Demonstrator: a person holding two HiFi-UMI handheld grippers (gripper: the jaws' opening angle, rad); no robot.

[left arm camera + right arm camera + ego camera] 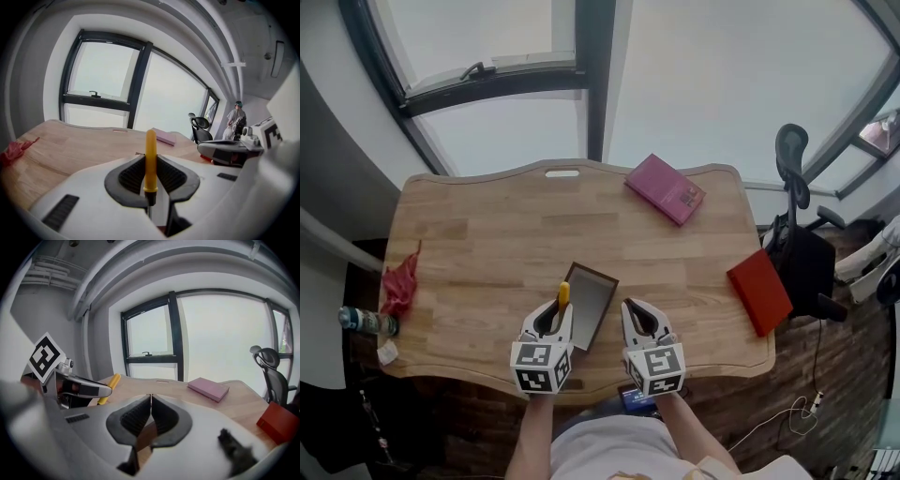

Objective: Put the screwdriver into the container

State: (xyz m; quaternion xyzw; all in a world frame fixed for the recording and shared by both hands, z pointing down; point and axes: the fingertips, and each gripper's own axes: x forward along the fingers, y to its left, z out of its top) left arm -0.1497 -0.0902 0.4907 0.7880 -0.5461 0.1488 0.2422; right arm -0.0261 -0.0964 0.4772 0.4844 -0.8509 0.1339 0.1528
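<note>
A yellow-handled screwdriver [150,157] stands upright between the jaws of my left gripper [151,164], which is shut on it. In the head view the screwdriver handle [563,293] pokes out past the left gripper [555,319] at the left edge of a shallow dark-rimmed grey container [591,302] on the wooden table [487,244]. My right gripper [636,316] hovers just right of the container, jaws shut with nothing between them [150,412]. The right gripper view shows the screwdriver handle [109,387] off to its left.
A pink book [665,188] lies at the table's far right, a red book [759,291] at the right edge. A red crumpled cloth [399,286] and a bottle [366,322] sit at the left edge. An office chair [797,234] stands beyond the right side.
</note>
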